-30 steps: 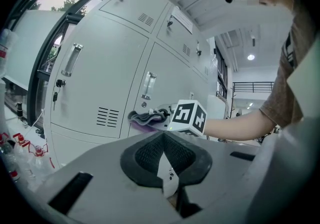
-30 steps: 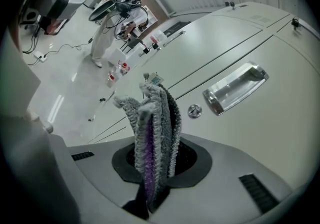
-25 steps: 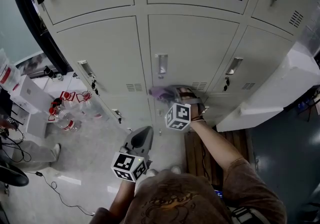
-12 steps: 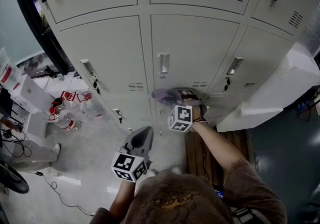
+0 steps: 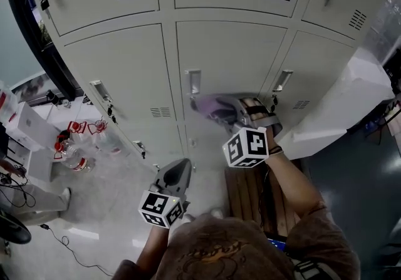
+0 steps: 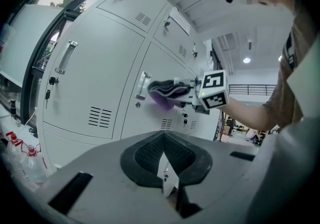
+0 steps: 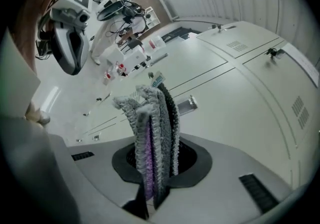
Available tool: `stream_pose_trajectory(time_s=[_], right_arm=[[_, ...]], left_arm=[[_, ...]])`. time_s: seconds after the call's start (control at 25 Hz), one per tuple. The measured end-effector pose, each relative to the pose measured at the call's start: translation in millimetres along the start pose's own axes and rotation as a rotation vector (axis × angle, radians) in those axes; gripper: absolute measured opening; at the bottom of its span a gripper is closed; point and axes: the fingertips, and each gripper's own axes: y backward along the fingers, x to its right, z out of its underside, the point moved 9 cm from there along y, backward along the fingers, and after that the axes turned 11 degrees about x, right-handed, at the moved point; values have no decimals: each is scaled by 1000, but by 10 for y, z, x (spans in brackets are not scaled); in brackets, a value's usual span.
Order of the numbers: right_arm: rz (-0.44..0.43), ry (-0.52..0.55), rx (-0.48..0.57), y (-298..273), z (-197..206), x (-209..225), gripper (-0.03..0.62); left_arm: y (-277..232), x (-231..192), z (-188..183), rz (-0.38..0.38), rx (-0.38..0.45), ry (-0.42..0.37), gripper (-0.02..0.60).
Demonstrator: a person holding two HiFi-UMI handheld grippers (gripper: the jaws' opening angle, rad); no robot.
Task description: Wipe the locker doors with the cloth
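**Q:** In what state are the right tongs [image 5: 243, 111]?

**A:** The jaws are clamped on the cloth [image 7: 150, 128]. It is a folded grey and purple pad that stands out well past the jaw tips.

**Q:** Where is the cloth located?

**A:** It is held against the middle locker door [image 5: 232, 53], 1 of 3 doors seen in that row. It is placed at the lower part of the door, just right of the door handle [image 5: 192, 81]. In the left gripper view the cloth appears to touch the door face.

**Q:** In what state are the left tongs [image 5: 177, 172]?

**A:** The 2 jaws are brought together and nothing is gripped. A thin pale sliver is seen at the seam, and what it is cannot be told. These tongs are held low over the floor [image 5: 106, 191], well apart from the lockers.
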Motion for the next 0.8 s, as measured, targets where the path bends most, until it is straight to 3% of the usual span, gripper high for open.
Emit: stream_pose_trajectory(time_s=[0.48, 0.8], right_arm=[[282, 162, 7, 735, -312, 1355, 52], [331, 274, -3, 827, -450, 1780, 52]], left_arm=[[-127, 128, 22, 68, -11, 0, 3], [-132, 126, -3, 69, -12, -6, 3]])
